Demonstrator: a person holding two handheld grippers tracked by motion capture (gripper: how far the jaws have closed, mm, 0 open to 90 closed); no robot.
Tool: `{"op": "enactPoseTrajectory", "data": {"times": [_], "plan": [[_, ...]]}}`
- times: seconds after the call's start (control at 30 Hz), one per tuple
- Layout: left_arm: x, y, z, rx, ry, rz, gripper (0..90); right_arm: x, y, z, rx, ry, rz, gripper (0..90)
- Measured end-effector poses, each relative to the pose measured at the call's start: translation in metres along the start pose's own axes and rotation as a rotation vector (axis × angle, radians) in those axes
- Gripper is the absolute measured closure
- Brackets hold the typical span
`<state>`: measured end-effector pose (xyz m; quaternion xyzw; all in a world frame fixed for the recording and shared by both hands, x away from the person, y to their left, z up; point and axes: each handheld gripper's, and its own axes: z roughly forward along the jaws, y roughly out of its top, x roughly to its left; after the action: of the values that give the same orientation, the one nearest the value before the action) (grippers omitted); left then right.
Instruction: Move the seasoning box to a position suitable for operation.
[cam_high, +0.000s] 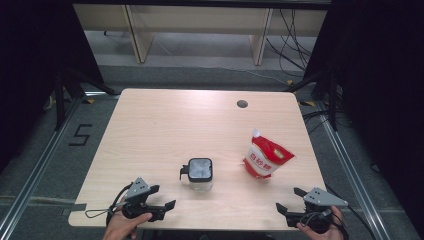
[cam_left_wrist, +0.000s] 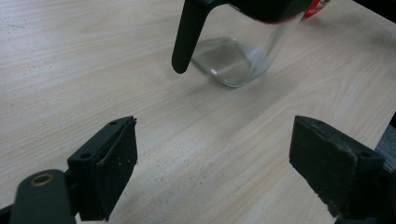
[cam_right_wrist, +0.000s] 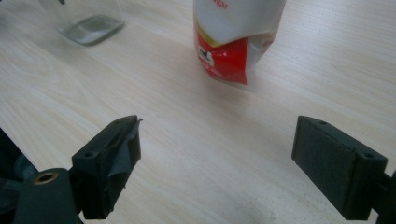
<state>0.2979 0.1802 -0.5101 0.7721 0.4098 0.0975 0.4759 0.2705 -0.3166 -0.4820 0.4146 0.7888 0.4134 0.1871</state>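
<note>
The right gripper (cam_right_wrist: 217, 163) gapes empty over the table (cam_right_wrist: 196, 140), pouch (cam_right_wrist: 233, 42) ahead, jar (cam_right_wrist: 86, 21) far left.

Jar (cam_high: 201, 173) mid-table (cam_high: 165, 125), pouch (cam_high: 265, 156) just to its right, hole (cam_high: 242, 104) farther back.

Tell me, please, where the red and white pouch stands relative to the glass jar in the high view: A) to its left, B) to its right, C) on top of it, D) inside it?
B: the red and white pouch stands upright on the table, right of the glass jar and apart from it.
</note>
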Motion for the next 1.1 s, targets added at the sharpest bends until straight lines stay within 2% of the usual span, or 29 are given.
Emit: {"op": "enactPoseTrajectory", "data": {"times": [0.03, 0.07, 0.1, 0.13, 0.17, 0.23, 0.27, 0.3, 0.33, 0.37, 0.4, 0.43, 0.5, 0.57, 0.63, 0.67, 0.73, 0.8, 0.83, 0.87, 0.9, 0.93, 0.97, 1.0, 1.03, 1.07, 1.1], "plan": [[0.001, 0.001, 0.000, 0.003, -0.004, 0.019, 14.7, -0.001, 0.000, 0.001, -0.013, 0.004, -0.003, 16.6], [0.001, 0.001, 0.000, 0.002, -0.010, 0.014, 14.7, 0.001, -0.001, 0.001, -0.004, 0.013, 0.035, 16.1], [0.001, 0.002, -0.001, 0.002, -0.005, 0.010, 14.8, 0.001, -0.001, 0.001, -0.013, 0.022, 0.048, 15.7], [0.000, 0.002, 0.000, -0.006, -0.003, -0.012, 14.7, 0.001, -0.001, 0.000, -0.011, 0.027, 0.052, 15.7], [0.001, 0.001, -0.001, 0.005, 0.003, -0.003, 14.7, -0.001, 0.000, 0.001, -0.019, 0.020, 0.021, 15.7], [0.001, 0.001, 0.000, 0.001, 0.002, -0.003, 14.7, 0.001, -0.001, 0.001, -0.011, 0.029, 0.044, 15.7], [0.001, 0.002, 0.000, -0.001, 0.002, -0.005, 14.8, 0.000, -0.001, 0.002, -0.007, 0.024, 0.016, 15.6], [0.001, 0.002, 0.000, -0.011, 0.003, -0.015, 14.8, -0.001, -0.001, 0.003, -0.006, 0.002, 0.009, 15.6], [0.001, 0.002, 0.000, -0.016, 0.008, -0.016, 14.8, 0.000, -0.001, 0.003, -0.005, 0.000, 0.011, 15.7], [0.001, 0.002, -0.001, -0.010, 0.012, -0.007, 14.7, 0.000, -0.001, 0.002, -0.006, 0.023, 0.011, 16.1], [0.002, 0.003, -0.001, -0.005, 0.008, -0.006, 14.7, 0.000, 0.000, 0.001, -0.003, 0.024, 0.014, 16.1], [0.002, 0.002, -0.001, -0.005, 0.008, -0.001, 14.7, 0.003, -0.001, 0.000, 0.004, 0.022, 0.042, 15.7], [0.001, 0.002, 0.000, -0.015, 0.006, 0.001, 14.7, 0.002, 0.000, 0.001, 0.004, 0.026, 0.027, 15.5], [0.002, 0.004, 0.000, -0.005, -0.001, 0.036, 14.8, 0.002, 0.000, 0.001, 0.005, 0.034, 0.041, 15.3], [0.001, 0.005, 0.000, -0.003, 0.000, 0.043, 14.8, 0.003, 0.000, 0.001, 0.002, 0.037, 0.042, 15.3], [0.000, 0.005, 0.002, -0.010, -0.001, 0.044, 14.9, 0.001, 0.000, 0.001, -0.004, 0.037, 0.012, 15.3], [-0.002, 0.007, 0.004, 0.006, 0.005, 0.070, 15.2, 0.001, 0.000, 0.001, -0.005, 0.038, 0.000, 15.4], [-0.002, 0.008, 0.006, 0.005, -0.006, 0.086, 15.7, 0.003, 0.000, 0.001, -0.001, 0.053, 0.036, 16.4], [-0.001, 0.010, 0.007, 0.006, -0.002, 0.099, 16.1, 0.003, 0.000, 0.001, -0.002, 0.055, 0.037, 17.0], [-0.001, 0.010, 0.008, -0.005, 0.000, 0.085, 16.4, 0.001, 0.000, 0.002, -0.007, 0.052, 0.014, 17.1], [0.000, 0.011, 0.008, 0.007, 0.003, 0.082, 16.7, 0.001, 0.000, 0.002, -0.005, 0.051, 0.008, 17.3], [0.001, 0.012, 0.009, -0.002, -0.002, 0.092, 17.0, 0.001, 0.000, 0.002, -0.004, 0.048, 0.005, 17.8], [0.002, 0.013, 0.010, 0.007, 0.006, 0.086, 17.4, 0.003, 0.000, 0.002, 0.002, 0.058, 0.036, 18.2], [0.003, 0.014, 0.012, -0.002, 0.002, 0.083, 17.8, 0.001, 0.001, 0.002, -0.008, 0.054, 0.004, 18.4], [0.005, 0.015, 0.014, -0.003, 0.006, 0.101, 18.3, 0.003, 0.001, 0.001, -0.005, 0.061, 0.029, 18.5], [0.006, 0.017, 0.015, 0.006, 0.011, 0.107, 19.3, 0.002, 0.001, 0.002, -0.008, 0.062, 0.012, 18.6], [0.007, 0.018, 0.017, -0.014, 0.009, 0.097, 20.1, 0.002, 0.001, 0.002, -0.011, 0.060, 0.007, 18.7]]}}
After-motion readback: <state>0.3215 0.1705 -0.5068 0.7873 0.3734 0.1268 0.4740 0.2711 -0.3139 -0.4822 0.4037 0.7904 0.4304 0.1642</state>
